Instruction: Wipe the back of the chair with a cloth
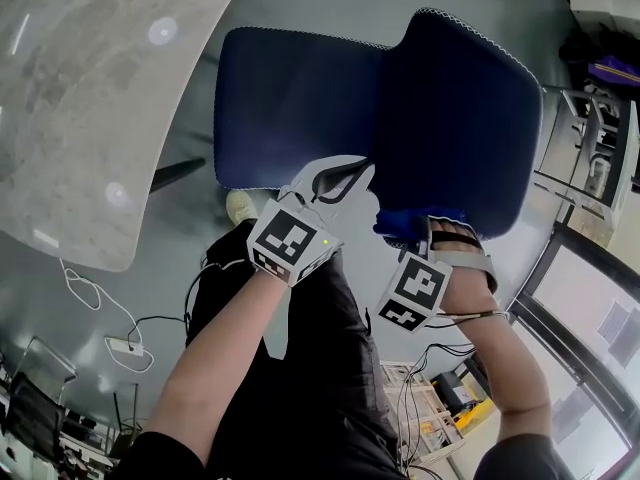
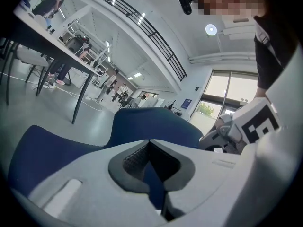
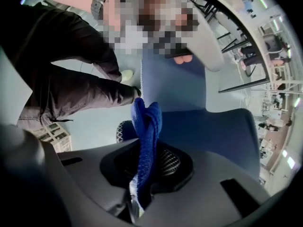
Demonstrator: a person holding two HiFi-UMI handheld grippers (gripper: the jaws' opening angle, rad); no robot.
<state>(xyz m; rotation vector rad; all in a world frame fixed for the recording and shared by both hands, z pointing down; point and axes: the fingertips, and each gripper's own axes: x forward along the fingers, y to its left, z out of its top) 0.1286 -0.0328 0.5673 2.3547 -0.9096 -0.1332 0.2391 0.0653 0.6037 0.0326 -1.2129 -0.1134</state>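
Observation:
A dark blue chair stands in front of me in the head view, its seat [image 1: 295, 98] to the left and its back [image 1: 460, 98] to the right. My right gripper [image 1: 425, 236] is shut on a blue cloth [image 1: 405, 226], at the lower edge of the chair back. In the right gripper view the cloth [image 3: 147, 122] sticks up between the jaws of that gripper [image 3: 144, 148]. My left gripper [image 1: 345, 180] hovers over the seat's near edge. Its jaws [image 2: 149, 143] meet at the tips with nothing in them, and the chair back [image 2: 151, 122] lies beyond.
A grey table top [image 1: 90, 88] fills the upper left. Cables and a power strip [image 1: 125, 346] lie on the floor at the lower left. Metal racks [image 1: 600, 158] stand at the right. The person's dark trousers [image 1: 300, 368] are below the grippers.

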